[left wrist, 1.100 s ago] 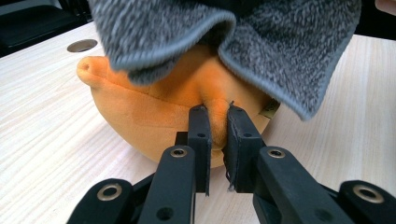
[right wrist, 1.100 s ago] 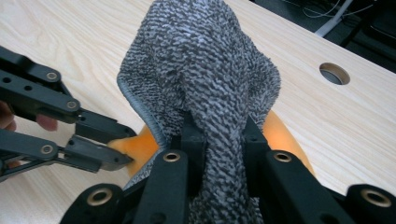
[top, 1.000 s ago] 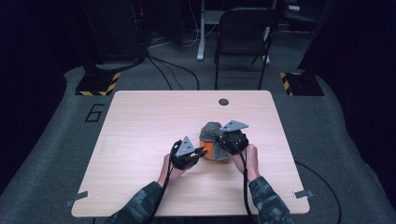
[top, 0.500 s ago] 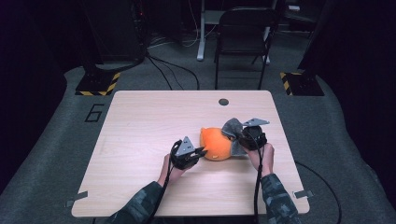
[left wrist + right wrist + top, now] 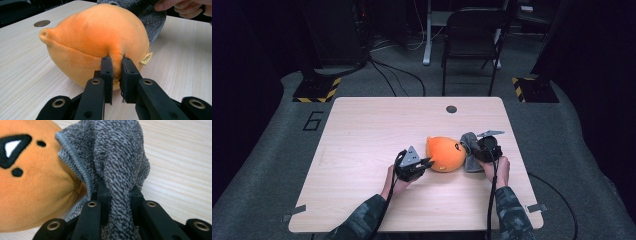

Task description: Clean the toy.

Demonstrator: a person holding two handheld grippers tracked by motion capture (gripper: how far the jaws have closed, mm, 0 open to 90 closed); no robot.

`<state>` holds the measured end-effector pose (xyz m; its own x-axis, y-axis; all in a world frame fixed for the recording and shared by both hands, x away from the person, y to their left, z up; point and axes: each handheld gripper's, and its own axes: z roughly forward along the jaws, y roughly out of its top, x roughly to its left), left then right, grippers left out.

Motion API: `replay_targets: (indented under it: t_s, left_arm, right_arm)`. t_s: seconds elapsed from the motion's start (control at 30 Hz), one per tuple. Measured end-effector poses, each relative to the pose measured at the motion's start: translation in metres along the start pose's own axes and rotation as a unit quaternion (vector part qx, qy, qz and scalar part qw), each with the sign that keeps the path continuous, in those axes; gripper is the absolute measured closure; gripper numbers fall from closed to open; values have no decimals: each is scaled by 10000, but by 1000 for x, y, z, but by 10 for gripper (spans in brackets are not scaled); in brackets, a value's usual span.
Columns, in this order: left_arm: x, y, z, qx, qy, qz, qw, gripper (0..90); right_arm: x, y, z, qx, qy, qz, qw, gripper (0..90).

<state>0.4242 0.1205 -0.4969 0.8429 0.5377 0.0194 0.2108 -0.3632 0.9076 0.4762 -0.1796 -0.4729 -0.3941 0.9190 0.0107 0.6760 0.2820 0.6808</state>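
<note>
An orange plush toy [image 5: 445, 154] lies on the wooden table [image 5: 362, 130], its black stitched face [image 5: 12, 147] turned to the right. My left gripper [image 5: 426, 163] is shut on a small flap of the orange plush toy [image 5: 100, 42], pinching it between both jaws at the toy's left side. A grey knitted cloth [image 5: 470, 150] lies bunched against the toy's right side. My right gripper [image 5: 476, 154] is shut on a fold of the grey cloth [image 5: 117, 157], which hangs over the jaws.
A round cable hole [image 5: 451, 109] sits near the table's far edge. A black chair [image 5: 472, 45] stands behind the table, and cables run across the floor. The person's sleeves come in at the bottom edge.
The grey cloth, which covered the plush toy a second ago, has been pulled off to the right by my right gripper. The toy now lies uncovered. My left gripper stayed put.
</note>
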Motion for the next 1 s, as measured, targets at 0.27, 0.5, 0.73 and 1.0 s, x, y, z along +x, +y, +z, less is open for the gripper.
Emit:
replay_targets:
  t_s: [0.27,0.5,0.73,1.0]
  left_arm:
    - [0,0,0,-18,2,-1,10000,815]
    - [0,1,0,-28,-7,26,10000,815]
    - [-1,0,0,-15,18,-6,10000,815]
    - [-1,0,1,1,22,-5,10000,815]
  right_arm:
    - [4,21,-45,-603,83,-52,9981,774]
    - [61,42,-81,-1245,903,-566,9865,773]
    - [111,32,-44,-751,1057,-1279,9833,772]
    - [113,27,-38,-658,861,-1431,9838,773]
